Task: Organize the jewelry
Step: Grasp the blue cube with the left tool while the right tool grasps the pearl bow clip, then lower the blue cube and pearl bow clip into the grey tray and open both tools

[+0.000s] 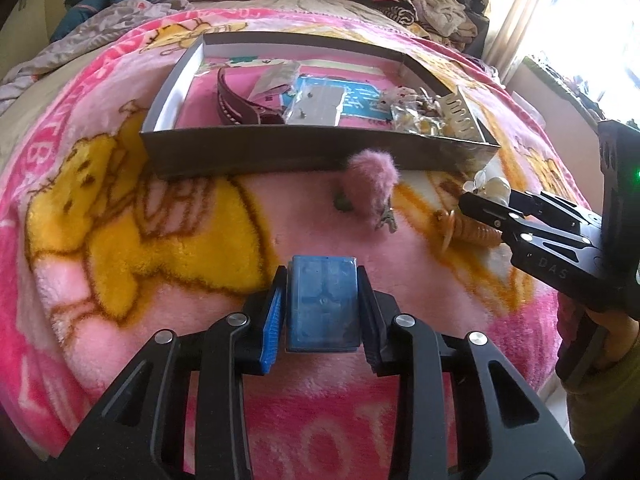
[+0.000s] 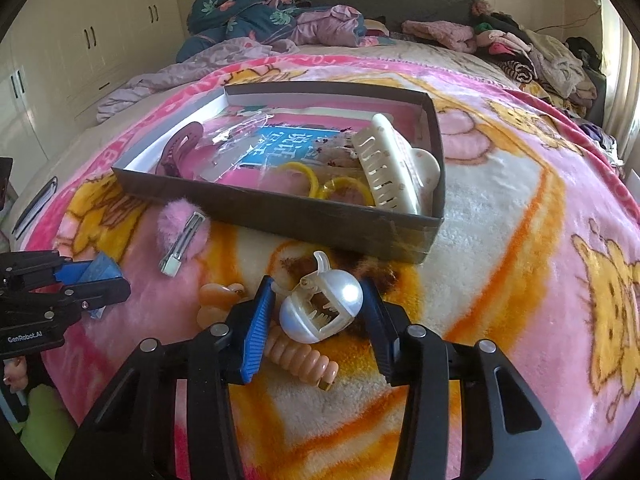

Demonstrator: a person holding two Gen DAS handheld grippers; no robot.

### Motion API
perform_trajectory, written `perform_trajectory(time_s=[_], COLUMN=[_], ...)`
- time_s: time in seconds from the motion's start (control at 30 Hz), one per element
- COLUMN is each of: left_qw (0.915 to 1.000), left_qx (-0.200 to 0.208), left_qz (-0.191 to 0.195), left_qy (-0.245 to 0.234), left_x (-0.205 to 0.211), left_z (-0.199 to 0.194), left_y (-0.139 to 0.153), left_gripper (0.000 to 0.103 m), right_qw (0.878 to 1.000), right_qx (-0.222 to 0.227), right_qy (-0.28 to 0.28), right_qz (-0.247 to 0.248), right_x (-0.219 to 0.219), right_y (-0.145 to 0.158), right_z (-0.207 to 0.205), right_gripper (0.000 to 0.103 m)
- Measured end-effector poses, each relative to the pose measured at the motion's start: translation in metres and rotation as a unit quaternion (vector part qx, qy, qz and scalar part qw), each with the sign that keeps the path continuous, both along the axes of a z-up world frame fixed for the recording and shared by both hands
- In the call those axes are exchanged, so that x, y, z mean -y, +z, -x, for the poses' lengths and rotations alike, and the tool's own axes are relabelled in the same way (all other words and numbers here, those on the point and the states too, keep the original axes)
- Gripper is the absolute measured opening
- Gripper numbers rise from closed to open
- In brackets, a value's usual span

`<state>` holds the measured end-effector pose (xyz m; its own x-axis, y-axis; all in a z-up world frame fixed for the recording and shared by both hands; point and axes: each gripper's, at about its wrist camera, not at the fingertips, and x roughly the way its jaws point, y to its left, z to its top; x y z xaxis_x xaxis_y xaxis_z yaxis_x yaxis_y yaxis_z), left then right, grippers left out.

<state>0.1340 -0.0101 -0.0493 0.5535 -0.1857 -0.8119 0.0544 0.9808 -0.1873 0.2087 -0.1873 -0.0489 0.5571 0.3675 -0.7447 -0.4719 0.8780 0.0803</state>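
The left gripper [image 1: 323, 304] has its fingers closed against both sides of a translucent blue plastic case [image 1: 322, 303], held just above the bed's fleecy pink blanket [image 1: 100, 216]. The right gripper [image 2: 318, 322] has its fingers pressed on a glossy pearl claw clip [image 2: 320, 312], its toothed mouth gaping. Beneath lies a ribbed peach hair clip [image 2: 300, 354]; a fluffy pink snap clip [image 2: 180, 236] lies farther left. Ahead, the shallow dark cardboard box [image 2: 280, 216] holds a cream claw clip [image 2: 394, 174], yellow elastic bands [image 2: 320, 184] and crinkled clear packets [image 2: 244, 140].
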Motion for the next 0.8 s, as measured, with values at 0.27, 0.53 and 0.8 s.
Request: perform_trajectory(time_s=[0.27, 0.53, 0.8], left_qw=[0.9999, 0.9994, 0.9987], left_qx=[0.015, 0.032, 0.044], left_qz=[0.004, 0.011, 0.02], left_qy=[-0.006, 0.0, 0.018], left_x=[0.003, -0.007, -0.026], left_z=[0.003, 0.007, 0.01], left_y=[0.012, 0.024, 0.034], left_gripper=[0.025, 0.025, 0.025], right_qw=[1.0, 1.0, 0.999], right_qx=[0.01, 0.027, 0.043], right_qy=[-0.009, -0.006, 0.015], right_qz=[-0.007, -0.01, -0.012], right_x=[0.011, 0.009, -0.012], right_y=[0.013, 0.03, 0.047], right_z=[0.008, 0.017, 0.021], right_gripper=[0.041, 0.041, 0.041])
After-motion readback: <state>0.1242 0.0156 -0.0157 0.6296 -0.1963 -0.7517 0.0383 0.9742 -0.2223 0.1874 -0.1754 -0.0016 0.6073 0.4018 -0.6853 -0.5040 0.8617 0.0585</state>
